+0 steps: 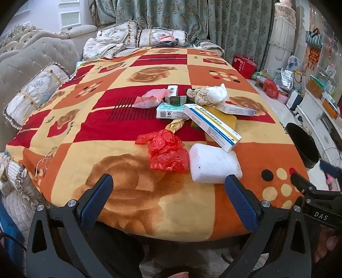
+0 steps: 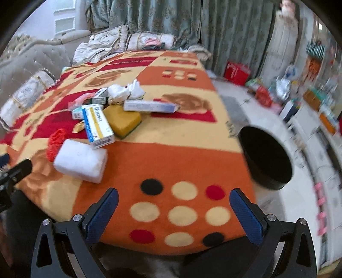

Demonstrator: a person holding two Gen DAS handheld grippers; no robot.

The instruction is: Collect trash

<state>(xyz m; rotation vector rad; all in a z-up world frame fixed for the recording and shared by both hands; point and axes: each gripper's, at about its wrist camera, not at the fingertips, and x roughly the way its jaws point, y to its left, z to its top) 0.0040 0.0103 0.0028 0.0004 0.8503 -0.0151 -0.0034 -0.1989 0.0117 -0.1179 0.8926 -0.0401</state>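
Trash lies in a heap on the blanket-covered table (image 1: 106,119): a red plastic bag (image 1: 166,150), a white foam block (image 1: 214,163), a long white, blue and yellow box (image 1: 211,126), crumpled tissue (image 1: 215,94), a tissue pack (image 1: 171,112) and a pink wrapper (image 1: 149,98). My left gripper (image 1: 168,181) hangs open at the table's near edge, just short of the bag and foam block (image 2: 80,160). My right gripper (image 2: 174,197) is open over the dotted corner of the blanket (image 2: 181,132), holding nothing. A black round bin (image 2: 265,158) stands on the floor right of the table.
A yellow sponge (image 2: 124,120) and another flat box (image 2: 149,106) lie in the heap. A tufted sofa with cushions (image 1: 36,89) runs along the left. Green curtains (image 1: 192,19) hang behind. Bags and clutter (image 1: 271,85) line the floor and a low cabinet at the right.
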